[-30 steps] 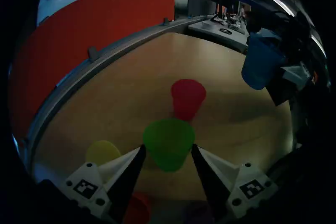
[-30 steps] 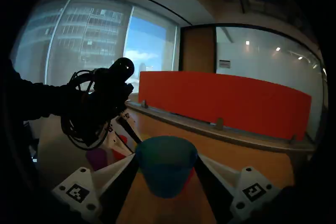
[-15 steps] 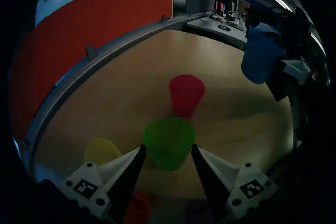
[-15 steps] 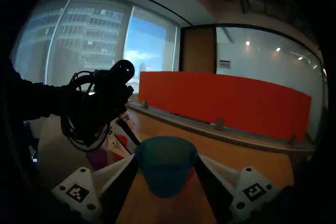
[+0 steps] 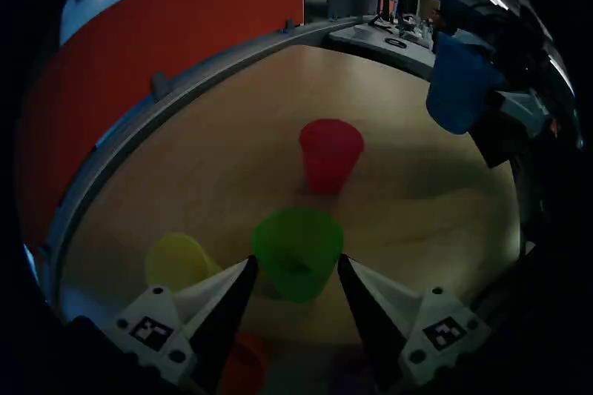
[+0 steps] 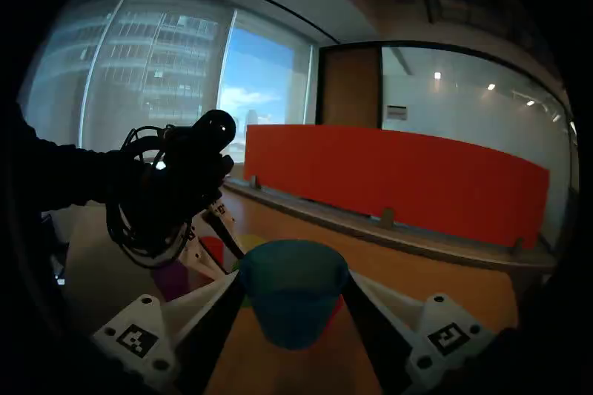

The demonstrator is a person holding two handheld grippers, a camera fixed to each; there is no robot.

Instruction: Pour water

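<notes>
My left gripper point(image 5: 296, 259) is shut on a green cup point(image 5: 296, 236), held upright a little above the wooden table point(image 5: 222, 150). A red cup point(image 5: 330, 154) stands on the table just beyond it. At the upper right a blue cup point(image 5: 458, 95) hangs in the air, held by the right gripper point(image 5: 511, 128). In the right gripper view, my right gripper point(image 6: 293, 278) is shut on that blue cup point(image 6: 293, 313), upright and well above the table. Whether it holds water I cannot tell. Further left, a gloved hand holds the left gripper point(image 6: 204, 236).
A yellow cup point(image 5: 174, 261) stands left of my left fingers; an orange-red cup point(image 5: 241, 365) and a purple cup point(image 5: 348, 376) sit below them. A red partition point(image 5: 148, 47) with a grey rail point(image 5: 170, 98) borders the table's far side. Windows point(image 6: 148, 84) lie behind.
The left gripper has shifted slightly with the green cup, so the table and red cup sit a bit differently in its view. The blue cup has stayed almost still.
</notes>
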